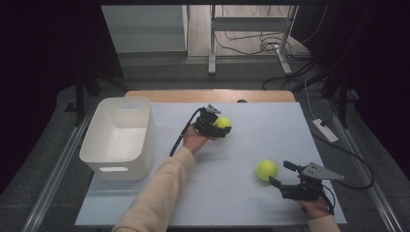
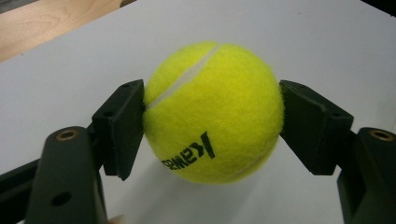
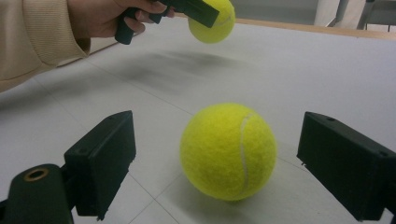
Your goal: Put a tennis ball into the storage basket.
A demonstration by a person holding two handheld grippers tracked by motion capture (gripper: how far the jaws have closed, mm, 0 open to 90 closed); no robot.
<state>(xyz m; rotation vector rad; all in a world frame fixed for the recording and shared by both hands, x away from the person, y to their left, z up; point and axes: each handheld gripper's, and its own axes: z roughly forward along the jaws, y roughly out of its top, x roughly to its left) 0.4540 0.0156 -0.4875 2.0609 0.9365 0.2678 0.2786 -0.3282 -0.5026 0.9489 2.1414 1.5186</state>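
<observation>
White table (image 1: 241, 193), round ball (image 2: 212, 112) clamped, left tongs (image 2: 212, 116)

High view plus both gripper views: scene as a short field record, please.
left tongs: shut on a fuzzy yellow-green tennis ball with black lettering, lifted off the white tabletop
right tongs: open, pads clear of a second yellow-green tennis ball resting on the tabletop between them
white plastic bin: at the table's left, nothing seen inside
</observation>
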